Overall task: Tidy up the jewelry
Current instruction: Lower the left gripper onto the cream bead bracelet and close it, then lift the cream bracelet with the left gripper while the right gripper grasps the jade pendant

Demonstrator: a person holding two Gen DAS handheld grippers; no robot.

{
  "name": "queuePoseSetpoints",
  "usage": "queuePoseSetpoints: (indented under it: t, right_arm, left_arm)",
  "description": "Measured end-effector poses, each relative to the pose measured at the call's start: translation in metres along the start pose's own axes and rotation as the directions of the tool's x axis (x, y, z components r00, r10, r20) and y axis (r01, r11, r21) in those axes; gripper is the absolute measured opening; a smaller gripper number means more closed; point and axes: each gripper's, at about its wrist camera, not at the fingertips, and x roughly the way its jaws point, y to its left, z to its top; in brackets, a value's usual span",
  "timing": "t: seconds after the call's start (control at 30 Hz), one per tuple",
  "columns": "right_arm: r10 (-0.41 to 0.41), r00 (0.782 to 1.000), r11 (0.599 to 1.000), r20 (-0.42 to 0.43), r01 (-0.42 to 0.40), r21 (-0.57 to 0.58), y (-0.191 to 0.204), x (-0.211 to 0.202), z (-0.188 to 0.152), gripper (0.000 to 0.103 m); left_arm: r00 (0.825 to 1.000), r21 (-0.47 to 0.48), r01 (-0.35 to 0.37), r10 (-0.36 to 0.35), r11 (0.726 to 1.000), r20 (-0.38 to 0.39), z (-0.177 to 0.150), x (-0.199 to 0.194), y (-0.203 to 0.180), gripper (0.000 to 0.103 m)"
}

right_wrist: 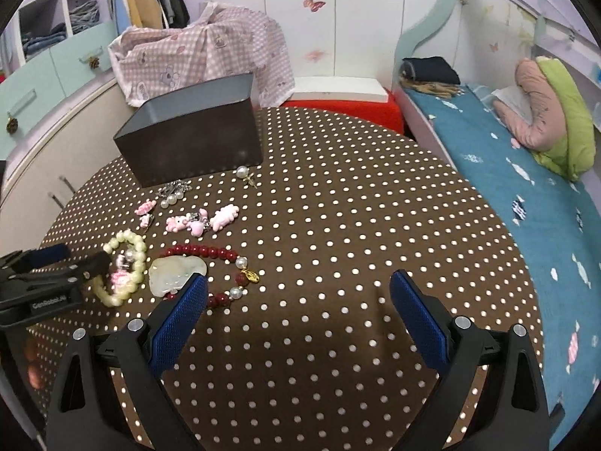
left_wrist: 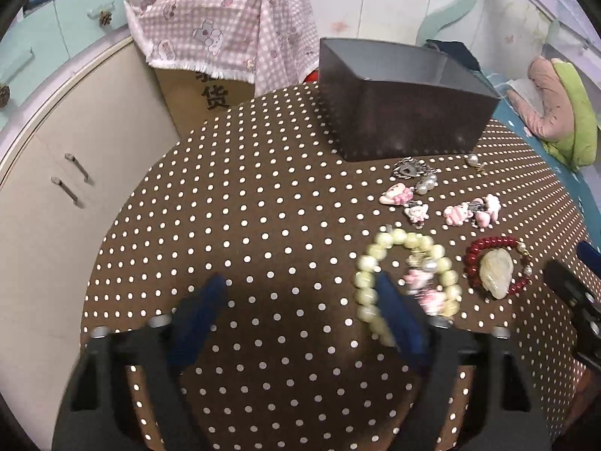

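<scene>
A dark open box (left_wrist: 405,112) stands at the back of the polka-dot table (left_wrist: 263,225); it also shows in the right wrist view (right_wrist: 195,135). In front of it lie a pale green bead bracelet (left_wrist: 375,259) with pink charms, a red bead bracelet (left_wrist: 488,244) with a pale stone pendant (left_wrist: 496,274), pink charms (left_wrist: 454,214), and pearl and silver pieces (left_wrist: 413,171). My left gripper (left_wrist: 300,289) is open, its right finger over the green bracelet's near side. My right gripper (right_wrist: 298,285) is open and empty, its left finger beside the red bracelet (right_wrist: 210,253).
A cardboard box under a pink checked cloth (left_wrist: 225,26) stands behind the table. A white cabinet (left_wrist: 56,188) is at the left. A bed with a blue sheet (right_wrist: 526,195) and pillows runs along the right. A red stool (right_wrist: 349,109) stands behind the table.
</scene>
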Motion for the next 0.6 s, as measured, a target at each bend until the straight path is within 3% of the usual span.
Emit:
queuePoseSetpoints:
  t: [0.03, 0.17, 0.23, 0.27, 0.3, 0.33, 0.5, 0.6]
  right_arm:
    - [-0.006, 1.0, 1.0, -0.004, 0.006, -0.006, 0.001, 0.003, 0.001, 0.094]
    - [-0.003, 1.0, 0.999, -0.019, 0.003, -0.035, 0.008, 0.01, 0.006, 0.094]
    - [-0.002, 0.999, 0.999, -0.036, 0.0, -0.053, 0.012, 0.017, 0.007, 0.094]
    - [0.0, 0.999, 0.998, -0.043, -0.002, -0.056, 0.014, 0.019, 0.008, 0.09]
    - [-0.002, 0.998, 0.998, -0.059, -0.001, -0.059, 0.016, 0.023, 0.008, 0.076]
    - [-0.001, 0.998, 0.998, -0.064, -0.003, -0.062, 0.018, 0.025, 0.009, 0.072]
    - [0.004, 0.999, 0.997, -0.04, -0.006, -0.073, 0.027, 0.015, 0.011, 0.07]
    - [0.069, 0.997, 0.994, -0.022, -0.071, -0.087, 0.038, 0.001, 0.013, 0.07]
  left_arm:
    - [1.0, 0.014, 0.008, -0.008, 1.0, 0.009, -0.001, -0.002, 0.0, 0.052]
    - [0.999, 0.047, 0.03, -0.031, 0.998, 0.029, -0.003, -0.006, -0.002, 0.034]
    - [0.999, 0.054, 0.025, -0.027, 0.998, 0.033, -0.003, -0.007, -0.001, 0.012]
    - [0.999, 0.048, 0.031, -0.032, 0.998, 0.03, -0.003, -0.007, 0.001, 0.008]
    - [0.999, 0.041, 0.047, -0.048, 0.998, 0.026, -0.003, -0.007, 0.002, 0.008]
    - [0.996, 0.031, 0.085, -0.085, 0.996, 0.024, -0.002, -0.007, 0.006, 0.008]
    - [0.988, 0.012, 0.147, -0.147, 0.989, 0.043, -0.004, -0.014, 0.011, 0.008]
    - [0.981, 0.017, 0.18, -0.181, 0.983, 0.07, -0.004, -0.024, 0.01, 0.008]
